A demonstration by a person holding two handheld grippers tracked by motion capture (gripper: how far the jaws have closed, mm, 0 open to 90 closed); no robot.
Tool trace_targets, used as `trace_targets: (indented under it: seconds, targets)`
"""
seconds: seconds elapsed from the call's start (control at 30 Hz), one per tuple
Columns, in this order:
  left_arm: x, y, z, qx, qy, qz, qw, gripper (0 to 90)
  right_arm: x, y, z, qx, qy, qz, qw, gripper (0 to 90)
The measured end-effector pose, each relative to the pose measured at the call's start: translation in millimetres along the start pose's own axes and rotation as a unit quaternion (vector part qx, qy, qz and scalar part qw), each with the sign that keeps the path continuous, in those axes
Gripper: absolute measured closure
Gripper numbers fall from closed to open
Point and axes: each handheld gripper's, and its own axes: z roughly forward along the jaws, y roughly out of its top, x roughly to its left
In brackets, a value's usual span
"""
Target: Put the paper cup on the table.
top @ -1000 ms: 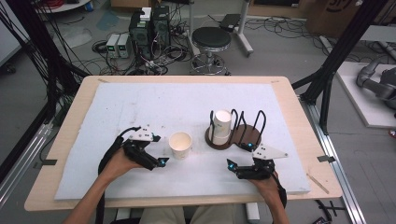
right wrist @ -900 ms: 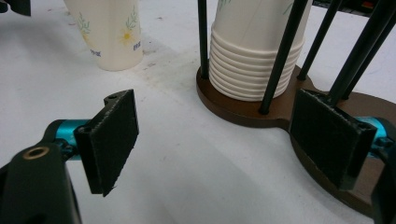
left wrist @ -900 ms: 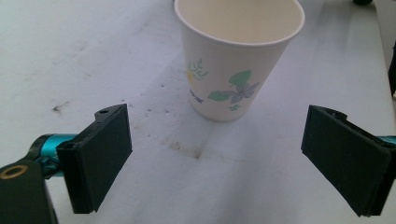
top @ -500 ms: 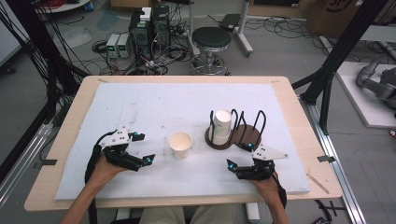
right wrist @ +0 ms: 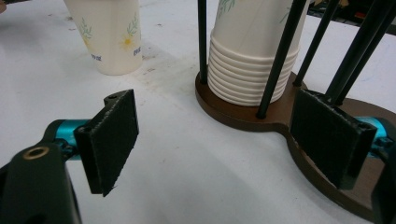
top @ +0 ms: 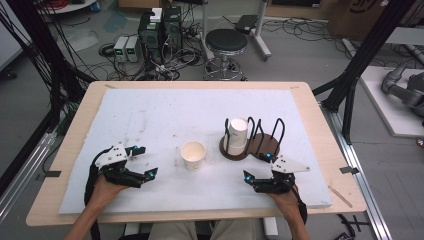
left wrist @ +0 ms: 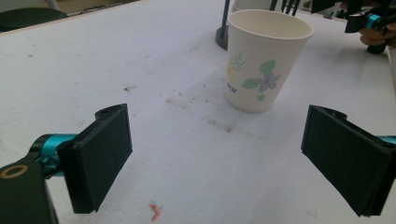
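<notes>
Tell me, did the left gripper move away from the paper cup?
Yes. The left gripper slid left across the table, away from the paper cup, which stayed put.

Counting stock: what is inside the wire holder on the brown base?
A nested stack of paper cups stands in one bay of the wire holder. The stack's inside and the cup count are hidden.

there were two grippers on the table, a left gripper (top: 142, 161) and a right gripper (top: 256, 166), each with two black jaws. one loose paper cup (top: 193, 155) stood alone, and one stack of cups (top: 237, 135) sat in one wire holder (top: 260, 146); about nine rims showed in the stack.
</notes>
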Motion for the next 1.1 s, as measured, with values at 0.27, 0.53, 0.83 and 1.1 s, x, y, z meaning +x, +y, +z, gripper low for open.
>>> trace_targets:
  seconds: [0.27, 0.53, 0.83, 1.1]
  targets:
    - [5.4, -6.2, -12.6, -0.033, 0.025, -0.004, 0.9991, 9.5, 0.0, -0.1, -0.5, -0.001, 0.001, 0.006, 1.0, 16.1]
    - [9.9, -11.8, -18.1, -0.048, 0.038, -0.006, 0.9981, 9.5, -0.4, -0.5, -1.0, -0.004, 0.001, 0.004, 1.0, 16.1]
    - [13.6, -18.8, -22.5, -0.066, 0.041, -0.019, 0.9968, 9.5, -0.8, -1.0, -2.0, -0.01, -0.001, 0.007, 0.9999, 16.1]
    - [12.7, -19.5, -23.0, -0.069, 0.054, -0.019, 0.996, 9.5, -0.6, -1.5, -2.8, -0.014, -0.002, 0.005, 0.9999, 16.1]
